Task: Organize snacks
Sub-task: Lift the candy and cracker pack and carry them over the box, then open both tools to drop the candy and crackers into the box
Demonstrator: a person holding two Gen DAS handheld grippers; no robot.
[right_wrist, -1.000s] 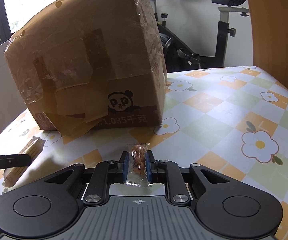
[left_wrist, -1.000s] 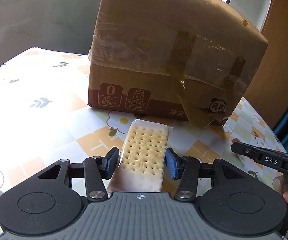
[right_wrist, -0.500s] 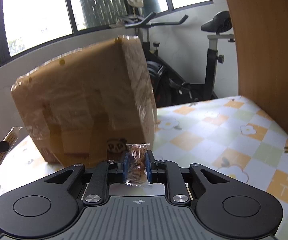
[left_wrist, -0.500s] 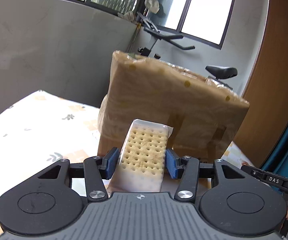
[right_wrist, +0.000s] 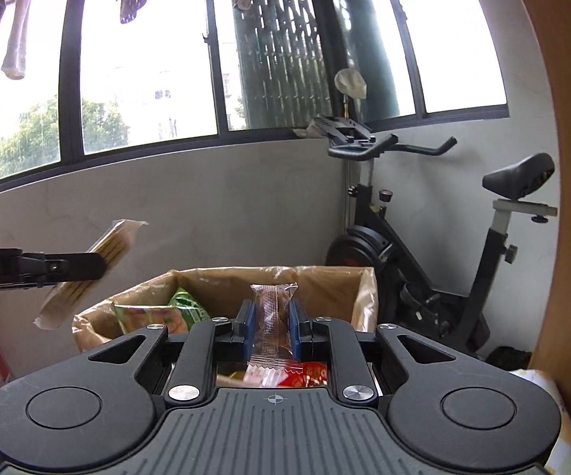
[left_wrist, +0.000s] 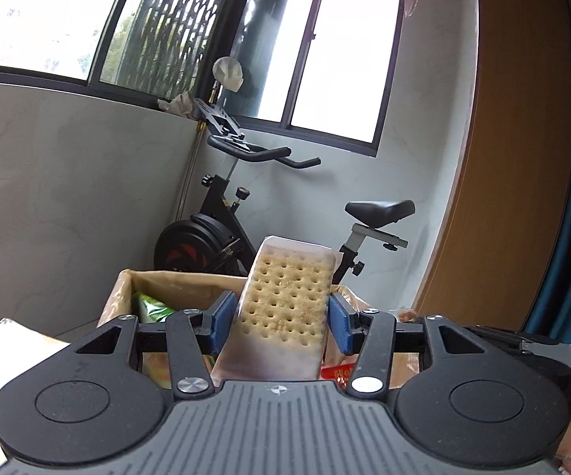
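Observation:
My left gripper (left_wrist: 281,320) is shut on a wrapped pack of pale crackers (left_wrist: 285,308) and holds it high, above the open cardboard box (left_wrist: 123,289). The same pack (right_wrist: 87,277) shows edge-on at the left of the right wrist view. My right gripper (right_wrist: 270,330) is shut on a small clear-wrapped brown snack (right_wrist: 271,316), above the box (right_wrist: 360,289). Inside the box lie a green packet (right_wrist: 174,308) and red-wrapped snacks (right_wrist: 309,372).
An exercise bike (right_wrist: 404,237) stands behind the box against a grey wall. A wooden panel (left_wrist: 515,158) rises on the right. Windows run along the back. A corner of the table (left_wrist: 12,336) shows at the lower left.
Both grippers have risen with their snacks from table height to above the box's open top, so its inside now shows. Both stay shut.

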